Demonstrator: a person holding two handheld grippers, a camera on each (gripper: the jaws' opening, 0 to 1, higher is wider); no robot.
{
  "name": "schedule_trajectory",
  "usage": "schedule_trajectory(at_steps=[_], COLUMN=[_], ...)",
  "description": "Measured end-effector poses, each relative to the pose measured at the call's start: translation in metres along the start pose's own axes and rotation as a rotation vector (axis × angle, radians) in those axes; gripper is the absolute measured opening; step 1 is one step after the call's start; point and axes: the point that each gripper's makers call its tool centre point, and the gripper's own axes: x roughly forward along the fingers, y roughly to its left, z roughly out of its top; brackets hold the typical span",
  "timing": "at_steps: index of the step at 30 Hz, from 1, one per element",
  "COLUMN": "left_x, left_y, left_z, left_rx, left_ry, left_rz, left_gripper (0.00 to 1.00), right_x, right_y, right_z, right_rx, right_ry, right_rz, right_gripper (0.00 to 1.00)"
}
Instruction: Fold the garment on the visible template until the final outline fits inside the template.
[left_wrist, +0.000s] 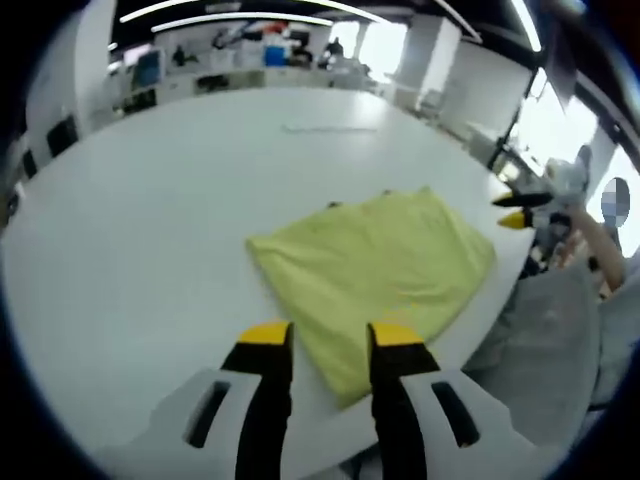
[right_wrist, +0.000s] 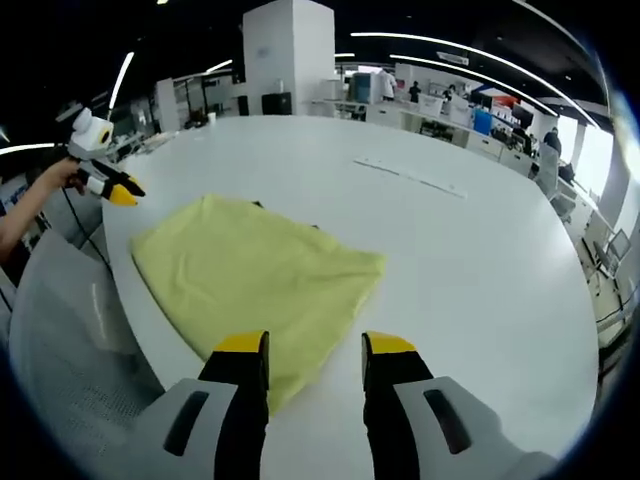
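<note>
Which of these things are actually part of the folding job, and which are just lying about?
Part of the job:
yellow garment
left gripper
right gripper
white table

Just lying about:
thin strip on the table
grey chair
desks in the background

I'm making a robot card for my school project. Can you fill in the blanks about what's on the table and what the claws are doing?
Thing on table: yellow garment, folded flat
Where it lies: near the edge of the white table
Left claw: open, holding nothing, over the garment's near edge
Right claw: open, holding nothing, over the garment's near edge
Template: faint outline farther out on the table; garment is not on it
Beside table: grey chair
</note>
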Motion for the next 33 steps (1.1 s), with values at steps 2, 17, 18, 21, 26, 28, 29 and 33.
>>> schedule_trajectory(at_steps=[2, 17, 18, 21, 26, 28, 29, 33], left_x=[0.000, 0.005, 0.006, 0.007, 0.007, 0.007, 0.007, 0.006], left_y=[-0.001, -0.001, 0.000, -0.001, -0.004, -0.006, -0.007, -0.008], left_z=[-0.005, -0.035, -0.037, -0.044, -0.053, -0.055, -0.056, -0.059], left_rx=[-0.015, -0.067, -0.078, -0.093, -0.114, -0.123, -0.124, -0.132], left_ry=[0.009, 0.058, 0.057, 0.070, 0.080, 0.082, 0.082, 0.087], left_rz=[-0.005, -0.010, -0.010, -0.010, -0.015, -0.018, -0.018, -0.019], left_gripper=[0.25, 0.22, 0.22, 0.21, 0.20, 0.20, 0.19, 0.19], right_x=[-0.001, 0.001, 0.002, 0.003, 0.003, 0.002, 0.002, 0.002], right_y=[0.001, 0.012, 0.012, 0.013, 0.017, 0.019, 0.021, 0.026], right_z=[-0.006, -0.031, -0.032, -0.037, -0.047, -0.050, -0.052, -0.057], right_rx=[0.013, 0.065, 0.068, 0.081, 0.095, 0.095, 0.097, 0.110], right_ry=[0.007, 0.053, 0.055, 0.066, 0.089, 0.094, 0.099, 0.106], right_rz=[0.000, 0.028, 0.028, 0.032, 0.044, 0.048, 0.051, 0.061], right_gripper=[0.34, 0.25, 0.25, 0.24, 0.21, 0.20, 0.20, 0.18])
